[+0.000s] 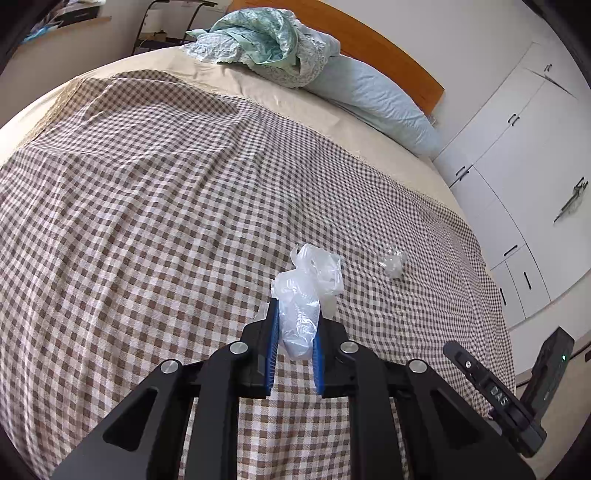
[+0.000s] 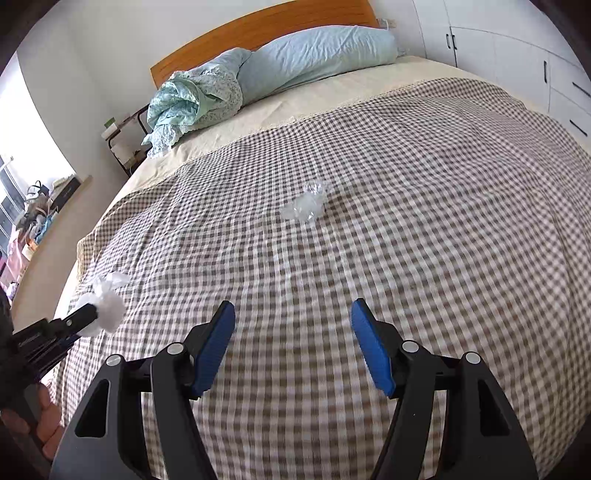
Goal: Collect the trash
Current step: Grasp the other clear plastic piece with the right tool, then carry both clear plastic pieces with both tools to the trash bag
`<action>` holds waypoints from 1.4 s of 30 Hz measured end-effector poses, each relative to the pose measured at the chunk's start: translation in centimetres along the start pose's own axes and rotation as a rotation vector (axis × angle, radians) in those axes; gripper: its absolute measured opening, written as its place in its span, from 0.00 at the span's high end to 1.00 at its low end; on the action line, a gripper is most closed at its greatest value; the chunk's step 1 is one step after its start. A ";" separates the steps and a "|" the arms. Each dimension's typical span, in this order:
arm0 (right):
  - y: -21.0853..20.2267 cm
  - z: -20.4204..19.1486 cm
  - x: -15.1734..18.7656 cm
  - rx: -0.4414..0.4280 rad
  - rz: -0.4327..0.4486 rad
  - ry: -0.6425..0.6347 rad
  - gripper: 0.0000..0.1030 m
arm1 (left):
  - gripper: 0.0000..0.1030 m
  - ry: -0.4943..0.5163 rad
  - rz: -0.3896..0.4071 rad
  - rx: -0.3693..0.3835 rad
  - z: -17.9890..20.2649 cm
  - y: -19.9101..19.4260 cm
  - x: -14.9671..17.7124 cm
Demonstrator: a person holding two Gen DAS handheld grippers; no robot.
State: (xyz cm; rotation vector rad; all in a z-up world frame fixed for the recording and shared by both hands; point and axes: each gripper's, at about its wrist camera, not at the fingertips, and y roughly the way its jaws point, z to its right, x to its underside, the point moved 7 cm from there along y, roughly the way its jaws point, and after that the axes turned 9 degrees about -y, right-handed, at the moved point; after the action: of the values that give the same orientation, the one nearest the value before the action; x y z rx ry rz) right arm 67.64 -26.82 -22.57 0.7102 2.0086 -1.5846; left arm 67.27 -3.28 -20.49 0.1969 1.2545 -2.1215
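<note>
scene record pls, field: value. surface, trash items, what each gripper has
surface: bed with checked blanket
trash held: white plastic bag, crumpled, lifted off the blanket
trash left: clear plastic wad lying on the blanket, untouched
left gripper: jaws shut on the bag
right gripper: jaws open, nothing between them, aimed toward the wad
head of bed: blue pillow, bunched green cloth

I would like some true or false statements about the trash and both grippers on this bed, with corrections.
1. The left gripper is shut on a white plastic bag. True.
2. The right gripper holds the clear wrapper. False: it is open and empty; the wrapper lies on the checked blanket.
3. The blanket is plain blue. False: brown and white checks.
4. A blue pillow lies against the headboard. True.
</note>
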 end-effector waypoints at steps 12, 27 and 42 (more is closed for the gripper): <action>14.4 2.1 -8.3 0.082 -0.153 0.077 0.40 | 0.87 -0.143 -0.073 0.082 -1.9 2.4 -2.3; 17.8 1.9 -8.0 0.164 -0.226 -0.079 0.70 | 0.87 -0.075 -0.095 0.045 0.2 5.5 -2.3; 8.0 -4.7 -5.8 0.097 -0.044 -0.239 0.71 | 0.87 -0.018 -0.026 -0.008 -0.1 1.1 -0.6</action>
State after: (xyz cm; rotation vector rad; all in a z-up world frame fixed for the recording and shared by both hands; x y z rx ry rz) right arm 77.04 -21.24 -23.57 0.4881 1.7962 -1.7143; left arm 68.37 -3.28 -21.10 0.1588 1.2619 -2.1353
